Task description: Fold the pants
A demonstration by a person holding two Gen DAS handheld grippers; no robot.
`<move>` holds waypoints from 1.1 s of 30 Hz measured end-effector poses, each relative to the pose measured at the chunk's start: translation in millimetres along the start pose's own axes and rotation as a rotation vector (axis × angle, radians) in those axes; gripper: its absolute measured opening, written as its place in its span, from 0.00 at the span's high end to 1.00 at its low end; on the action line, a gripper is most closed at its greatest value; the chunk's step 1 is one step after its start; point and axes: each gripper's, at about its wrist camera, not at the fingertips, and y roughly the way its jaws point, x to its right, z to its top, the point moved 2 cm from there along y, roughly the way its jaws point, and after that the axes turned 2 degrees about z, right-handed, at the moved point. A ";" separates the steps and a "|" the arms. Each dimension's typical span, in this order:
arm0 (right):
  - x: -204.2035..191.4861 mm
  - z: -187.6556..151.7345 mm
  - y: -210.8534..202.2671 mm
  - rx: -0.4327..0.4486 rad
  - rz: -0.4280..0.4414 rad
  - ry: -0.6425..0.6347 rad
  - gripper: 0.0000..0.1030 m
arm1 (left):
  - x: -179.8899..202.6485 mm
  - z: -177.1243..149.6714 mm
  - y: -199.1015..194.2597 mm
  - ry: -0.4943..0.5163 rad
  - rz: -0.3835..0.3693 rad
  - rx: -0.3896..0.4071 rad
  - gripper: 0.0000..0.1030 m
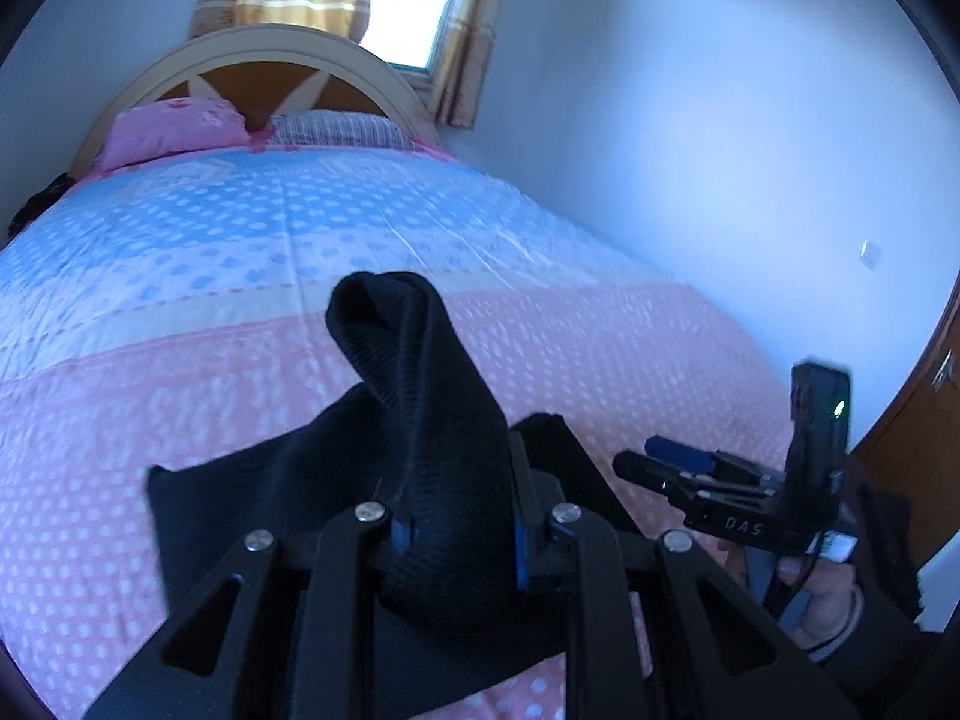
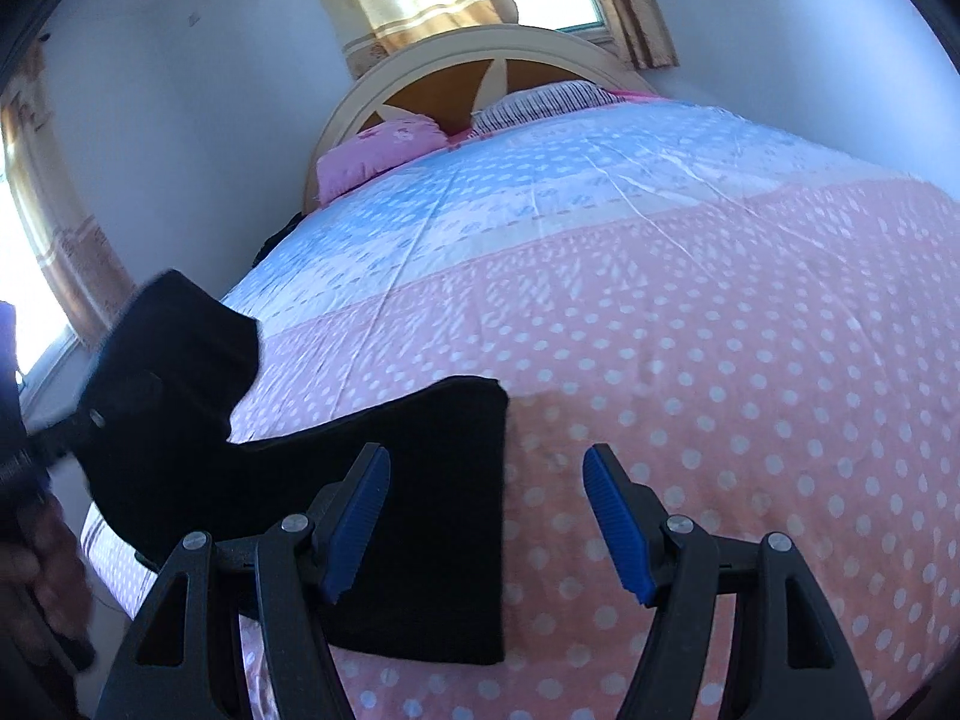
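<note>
Scene: a bed (image 2: 750, 360) with a pink and blue dotted cover; two pillows (image 2: 384, 147) at the headboard; curtained window behind.
Pants: black pants (image 2: 432, 540) lie at the near edge of the bed, part flat on the pink cover, part lifted off it.
Left hand-held gripper: the left hand-held gripper (image 1: 459, 531) is pinched on a thick bunch of the pants (image 1: 420, 420); the cloth rises out of the jaws in a twisted hump and droops back to the cover on both sides.
Right hand-held gripper: the right hand-held gripper (image 2: 483, 519) is spread wide and empty; its blue pads (image 2: 618, 525) stand over the right edge of the flat panel, one pad above black cloth, one above bare cover.
Material: knit, ribbed in the left wrist view; soft and limp, judged light. It folds under its own weight and will not hold a crease unless laid down and smoothed.
Grip quality: several layers seem to be caught on the left, though the fisheye blur makes the layer count uncertain.
Where to take hold: a free edge or corner of the flat panel, at the hem or waistband if either can be found, so both ends travel together.
Risk: one-sided lifting drags and skews the flat part; a shallow pinch may slip off the knit.
</note>
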 end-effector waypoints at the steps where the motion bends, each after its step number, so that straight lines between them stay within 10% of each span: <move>1: 3.6 0.1 1.4 -0.001 -0.002 0.013 0.34 | 6.4 -2.7 8.3 0.016 0.007 -0.012 0.80; 9: 25.5 1.7 4.3 0.005 -0.017 0.085 0.34 | 45.5 -29.7 53.5 0.114 0.024 -0.096 0.67; 15: 26.2 2.4 0.8 0.020 -0.007 0.090 0.34 | 62.1 -25.5 14.4 0.181 -0.007 -0.001 0.44; 18: 20.8 4.5 -8.2 0.044 0.016 0.090 0.34 | 45.0 -27.2 -15.3 0.169 0.051 0.064 0.27; 27: -45.6 -10.3 -4.1 -0.031 0.137 -0.106 0.34 | -51.2 -63.3 -30.1 -0.005 0.276 0.047 0.24; 28: -49.2 -14.8 2.5 -0.060 0.126 -0.125 0.39 | -57.9 -66.2 -28.7 -0.031 0.281 0.042 0.24; 30: -49.8 -19.9 10.6 -0.105 0.084 -0.148 0.85 | -68.5 -70.6 -25.3 -0.066 0.287 0.032 0.24; 33: -32.5 -20.4 9.8 -0.135 0.043 -0.103 0.87 | -73.7 -73.6 -15.8 -0.083 0.300 0.007 0.24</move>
